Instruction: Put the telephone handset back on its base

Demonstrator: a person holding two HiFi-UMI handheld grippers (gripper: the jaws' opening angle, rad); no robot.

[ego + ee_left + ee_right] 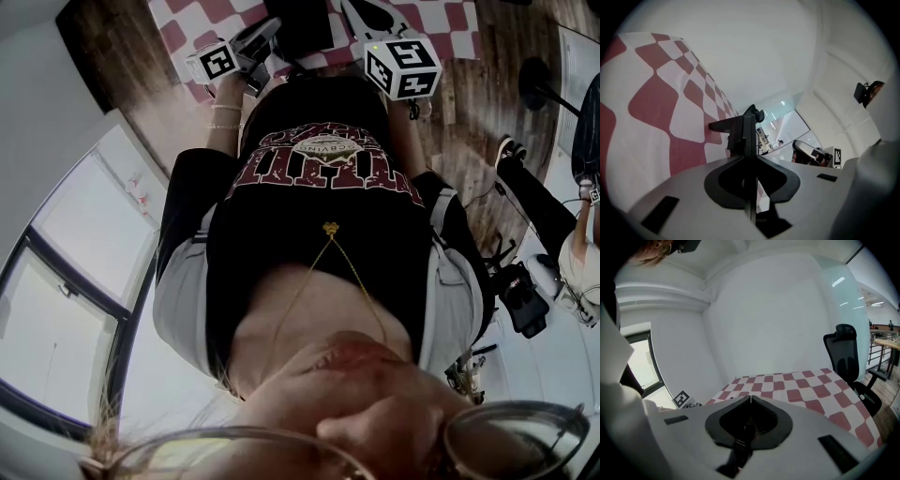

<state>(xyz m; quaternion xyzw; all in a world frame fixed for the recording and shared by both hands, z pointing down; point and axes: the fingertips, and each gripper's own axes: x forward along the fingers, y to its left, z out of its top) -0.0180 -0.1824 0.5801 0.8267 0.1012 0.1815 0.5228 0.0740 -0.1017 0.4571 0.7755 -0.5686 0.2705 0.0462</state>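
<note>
Head view: mostly the person's own torso; the work area shows only along the top edge.

Left gripper (748, 123): jaws together, nothing between them. It points nearly level, rolled on its side, with the checked cloth (651, 108) filling its left field.

Right gripper (750, 403): jaws together, only a thin seam shows, nothing held. It tilts down over the cloth; a chair (846, 352) stands past the table's far edge.

Handset: not identifiable in any view. The only candidate is a dark block (302, 26) on the cloth in the head view, cut off by the frame edge. I cannot tell whether it is the phone, the base or both.

Key relation: the block lies ahead of the grippers and between them, away from the body. The left gripper's front sits just beside its left edge; the right one is near its right edge. The left looks slightly nearer, by judgement. Long axis not readable, since too little of the block shows.

Task judged not begun: neither gripper holds anything.
</note>
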